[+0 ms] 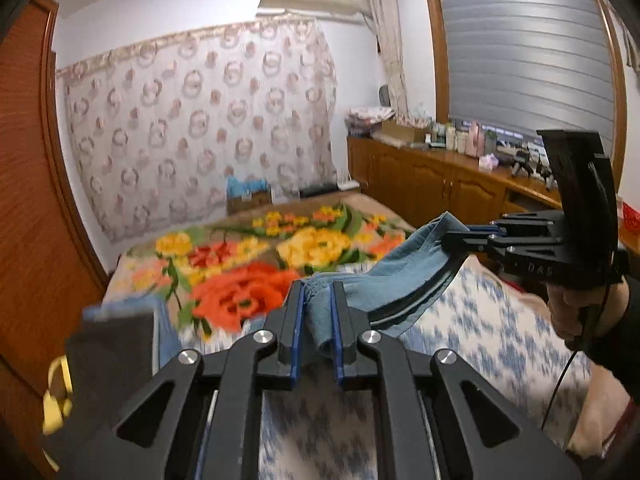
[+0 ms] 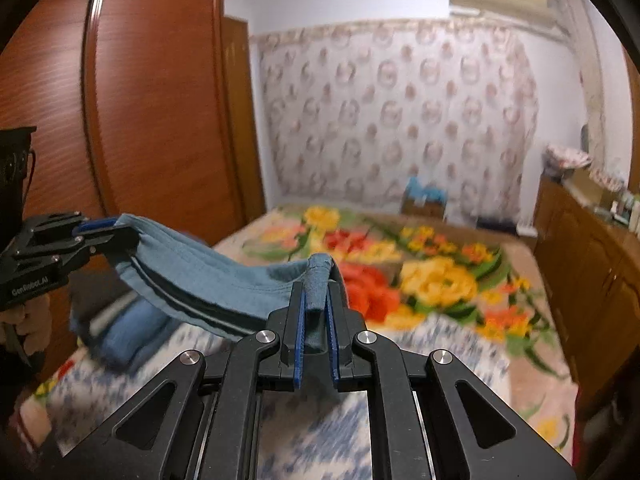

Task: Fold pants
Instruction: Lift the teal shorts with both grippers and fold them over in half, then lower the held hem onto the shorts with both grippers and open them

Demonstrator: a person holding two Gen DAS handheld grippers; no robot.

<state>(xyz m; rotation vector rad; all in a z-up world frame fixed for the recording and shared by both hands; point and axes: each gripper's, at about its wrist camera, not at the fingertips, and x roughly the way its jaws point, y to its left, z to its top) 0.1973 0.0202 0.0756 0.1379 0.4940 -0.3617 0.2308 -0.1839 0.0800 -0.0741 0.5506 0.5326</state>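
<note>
Light blue pants (image 1: 384,276) hang in the air above the bed, stretched between both grippers. My left gripper (image 1: 318,286) is shut on one bunched end of the cloth. The right gripper (image 1: 448,236) shows at the right of the left wrist view, clamped on the other end, with a hand below it. In the right wrist view my right gripper (image 2: 316,286) is shut on a rolled edge of the pants (image 2: 208,272). The left gripper (image 2: 108,232) grips the far end at the left. The hanging part of the pants below is hidden.
The bed has a floral blanket (image 1: 256,264) and a blue-white patterned sheet (image 1: 480,320). Folded blue and dark clothes (image 2: 124,332) lie at the bed's left edge. A wooden wardrobe (image 2: 152,112) stands left. A cluttered wooden cabinet (image 1: 432,176) runs along the right.
</note>
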